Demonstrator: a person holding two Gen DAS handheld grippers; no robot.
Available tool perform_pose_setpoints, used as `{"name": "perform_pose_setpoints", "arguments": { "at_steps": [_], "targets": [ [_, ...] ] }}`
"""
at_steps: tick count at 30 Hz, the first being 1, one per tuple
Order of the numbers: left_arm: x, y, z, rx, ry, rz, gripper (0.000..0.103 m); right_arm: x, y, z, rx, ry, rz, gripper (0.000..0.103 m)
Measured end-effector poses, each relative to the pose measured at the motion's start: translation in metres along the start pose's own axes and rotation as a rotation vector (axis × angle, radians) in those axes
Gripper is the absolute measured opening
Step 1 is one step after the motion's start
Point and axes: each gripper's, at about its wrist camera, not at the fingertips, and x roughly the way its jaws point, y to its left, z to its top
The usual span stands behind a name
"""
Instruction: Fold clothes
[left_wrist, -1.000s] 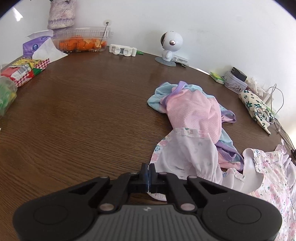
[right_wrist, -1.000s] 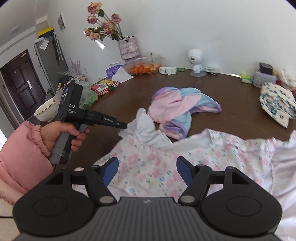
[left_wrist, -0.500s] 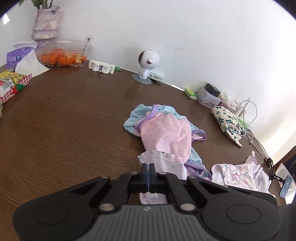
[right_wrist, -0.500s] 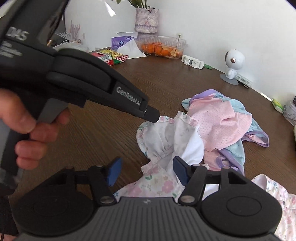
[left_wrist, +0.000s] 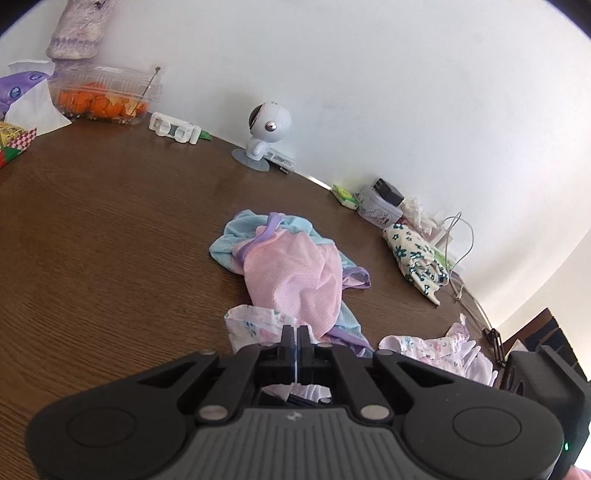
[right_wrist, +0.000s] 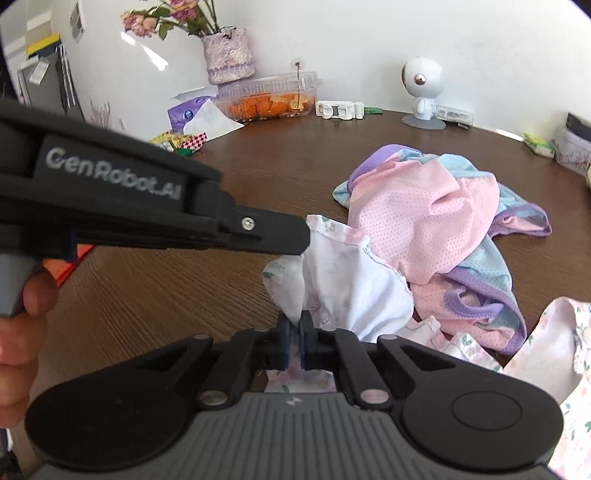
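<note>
The right gripper (right_wrist: 295, 325) is clamped tight on the white floral-print cotton garment (right_wrist: 351, 280), and the left gripper (left_wrist: 296, 338) pinches that same garment's edge just beyond, above the brown wooden table (left_wrist: 110, 240). Behind it lies one pink-and-blue mesh garment (right_wrist: 424, 206). Farther off, one dark-flowered cream cloth (left_wrist: 421, 258), so three clothes in all.

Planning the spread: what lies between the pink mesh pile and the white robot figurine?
Only bare table between the pink mesh pile and figurine; both wrist views show it.
</note>
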Motion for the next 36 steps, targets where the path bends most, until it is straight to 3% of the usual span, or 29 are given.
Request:
{"name": "perform_pose_setpoints", "arguments": {
  "at_steps": [5, 7, 12, 22, 27, 28, 30, 32, 36],
  "targets": [
    [-0.022, 0.017, 0.001, -0.014, -0.060, 0.044, 0.038, -0.017, -0.040, -0.002, 0.312, -0.020, 0.218, 0.004],
    [-0.022, 0.026, -0.002, -0.033, -0.049, 0.057, 0.040, -0.023, -0.056, -0.006, 0.429, -0.038, 0.305, 0.004],
    [0.000, 0.057, -0.017, -0.197, 0.024, -0.027, 0.046, -0.019, -0.087, -0.017, 0.654, -0.061, 0.456, 0.004],
    [0.026, 0.080, -0.030, -0.440, 0.021, -0.145, 0.048, -0.012, -0.098, -0.028, 0.797, -0.102, 0.546, 0.004],
    [0.029, 0.077, -0.030, -0.462, 0.034, -0.147, 0.042, -0.012, -0.099, -0.029, 0.829, -0.118, 0.569, 0.004],
    [0.030, 0.076, -0.030, -0.463, 0.039, -0.145, 0.038, -0.011, -0.100, -0.029, 0.834, -0.121, 0.570, 0.004],
    [0.032, 0.074, -0.031, -0.470, 0.046, -0.137, 0.010, -0.011, -0.101, -0.030, 0.849, -0.128, 0.580, 0.004],
    [0.033, 0.073, -0.032, -0.471, 0.039, -0.116, 0.003, -0.010, -0.101, -0.031, 0.848, -0.125, 0.573, 0.004],
    [0.025, 0.067, -0.031, -0.434, -0.004, -0.056, 0.000, -0.008, -0.102, -0.034, 0.853, -0.110, 0.545, 0.004]
  ]
}}
